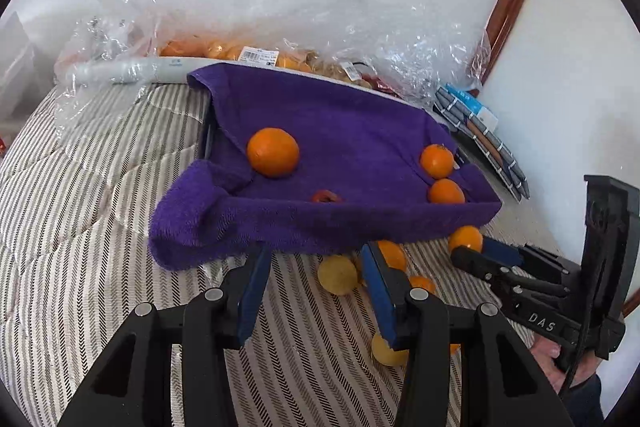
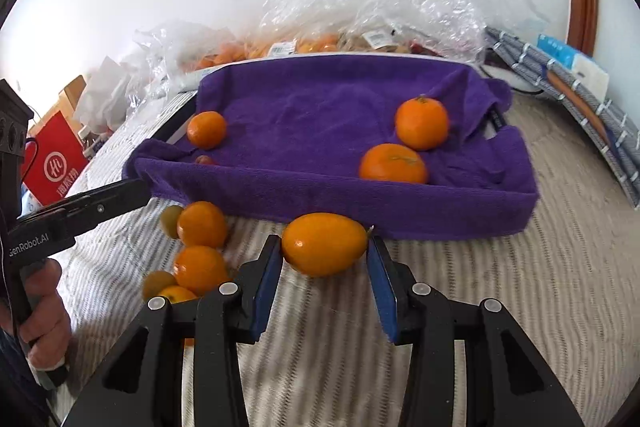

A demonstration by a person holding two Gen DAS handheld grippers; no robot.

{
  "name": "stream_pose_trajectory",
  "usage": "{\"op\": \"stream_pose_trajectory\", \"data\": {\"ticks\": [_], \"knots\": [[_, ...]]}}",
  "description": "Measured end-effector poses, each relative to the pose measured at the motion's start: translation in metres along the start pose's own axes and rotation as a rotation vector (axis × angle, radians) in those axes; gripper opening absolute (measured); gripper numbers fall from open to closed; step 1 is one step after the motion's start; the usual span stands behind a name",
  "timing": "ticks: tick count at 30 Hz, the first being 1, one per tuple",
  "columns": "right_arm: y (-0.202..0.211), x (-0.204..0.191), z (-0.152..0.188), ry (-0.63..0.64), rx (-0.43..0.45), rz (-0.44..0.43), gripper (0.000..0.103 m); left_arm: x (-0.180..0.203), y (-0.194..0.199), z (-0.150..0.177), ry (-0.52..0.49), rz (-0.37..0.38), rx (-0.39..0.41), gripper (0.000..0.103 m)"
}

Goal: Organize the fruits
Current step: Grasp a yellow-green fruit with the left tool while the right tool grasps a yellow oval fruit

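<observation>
A tray lined with a purple towel (image 1: 340,115) (image 2: 320,99) holds three oranges (image 1: 273,152) (image 2: 422,123) and a small red fruit (image 1: 326,196). Loose oranges (image 1: 394,254) (image 2: 202,223) and yellow fruits (image 1: 338,274) lie on the striped cover in front of it. My right gripper (image 2: 325,259) is shut on an oval orange fruit (image 2: 324,243), held just before the tray's near rim; it also shows in the left wrist view (image 1: 476,247). My left gripper (image 1: 316,291) is open and empty above the cover, left of the loose fruits.
Clear plastic bags of fruit (image 1: 248,55) (image 2: 360,27) lie behind the tray against the white wall. Striped folded cloths (image 1: 480,131) (image 2: 580,99) lie at the right. A red box (image 2: 56,159) stands at the far left.
</observation>
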State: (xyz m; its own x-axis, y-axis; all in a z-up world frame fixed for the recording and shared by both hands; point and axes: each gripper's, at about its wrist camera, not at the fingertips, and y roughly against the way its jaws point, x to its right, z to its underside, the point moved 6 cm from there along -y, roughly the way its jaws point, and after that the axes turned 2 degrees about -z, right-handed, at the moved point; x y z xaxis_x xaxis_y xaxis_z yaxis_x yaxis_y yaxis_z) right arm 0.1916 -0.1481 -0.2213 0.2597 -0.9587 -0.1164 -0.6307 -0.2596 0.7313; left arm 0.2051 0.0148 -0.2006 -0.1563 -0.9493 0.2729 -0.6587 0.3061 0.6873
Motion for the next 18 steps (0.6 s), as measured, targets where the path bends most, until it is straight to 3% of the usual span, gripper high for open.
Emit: {"op": "stream_pose_trajectory", "data": {"ticks": [7,9,14,18], "knots": [[0.017,0.025,0.006,-0.015,0.033,0.028,0.043,0.008,-0.015,0.008,-0.027,-0.007,-0.070,0.042],[0.019,0.029,0.006,-0.039,0.043,0.009,0.043,0.010,-0.019,0.010,-0.034,-0.015,-0.085,0.035],[0.019,0.030,0.005,-0.062,0.047,-0.003,0.043,0.017,-0.024,0.010,-0.072,-0.036,-0.091,0.024],[0.018,0.031,0.005,-0.069,0.047,-0.009,0.043,0.016,-0.025,0.008,-0.066,-0.028,-0.088,0.024]]}}
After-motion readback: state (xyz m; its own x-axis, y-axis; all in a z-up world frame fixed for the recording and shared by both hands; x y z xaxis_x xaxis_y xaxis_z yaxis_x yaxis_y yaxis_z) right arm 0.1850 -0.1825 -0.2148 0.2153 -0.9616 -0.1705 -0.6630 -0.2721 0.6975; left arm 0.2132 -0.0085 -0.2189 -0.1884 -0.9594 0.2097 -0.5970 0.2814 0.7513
